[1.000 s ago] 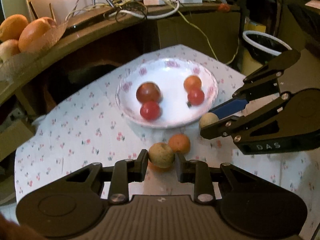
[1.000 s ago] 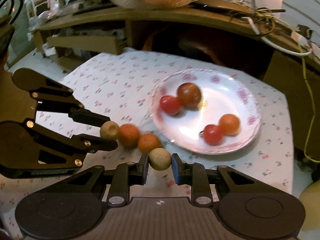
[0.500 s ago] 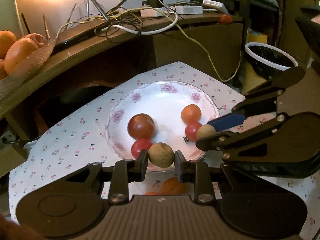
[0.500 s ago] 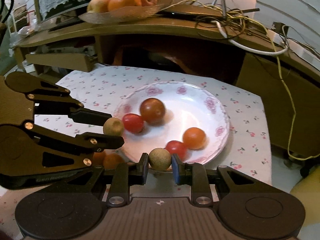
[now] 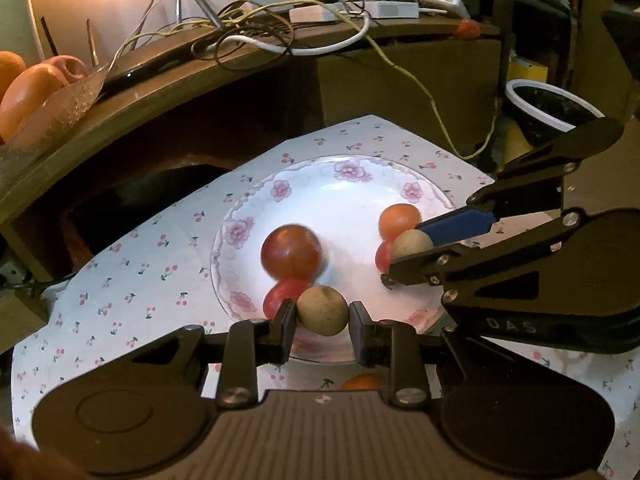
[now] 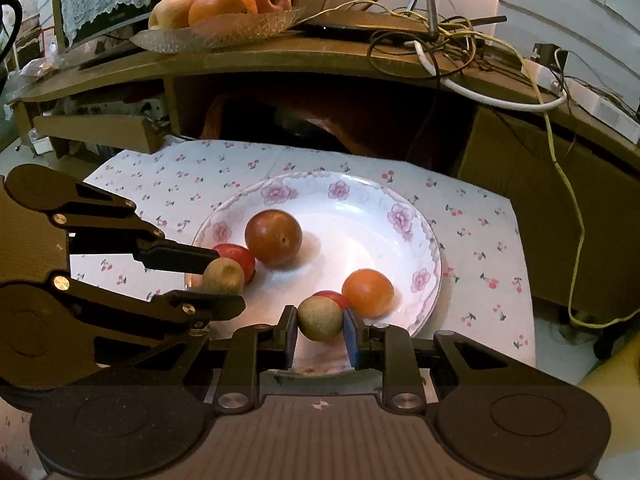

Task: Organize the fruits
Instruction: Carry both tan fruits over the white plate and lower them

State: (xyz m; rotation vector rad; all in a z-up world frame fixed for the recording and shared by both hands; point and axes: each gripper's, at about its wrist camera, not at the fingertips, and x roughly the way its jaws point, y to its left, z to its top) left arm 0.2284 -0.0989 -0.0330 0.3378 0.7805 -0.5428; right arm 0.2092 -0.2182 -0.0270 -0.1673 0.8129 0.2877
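**Two Little Fruits Up High, Ready to Roll**

Left claw (image 5: 323,316), low in the middle of the left view: squeezed shut on a small tan fruit (image 5: 322,309), hanging over the near rim of the flowered plate (image 5: 348,168). Right claw (image 6: 320,325), low in the middle of the right view: squeezed shut on another small tan fruit (image 6: 320,317), also over the near rim.

Already on the plate: a big dark red fruit (image 6: 273,237), two small red ones, and an orange one (image 6: 368,293).

Risks:
- Letting go too high: a bounce off the smooth plate and onto the cherry-print cloth (image 6: 192,176) on the bench.
- Landing on the red fruit just under either claw: a bump, then rolling.
- Squeezing too hard: a squashed fruit.
- Both claws close together: a possible knock.
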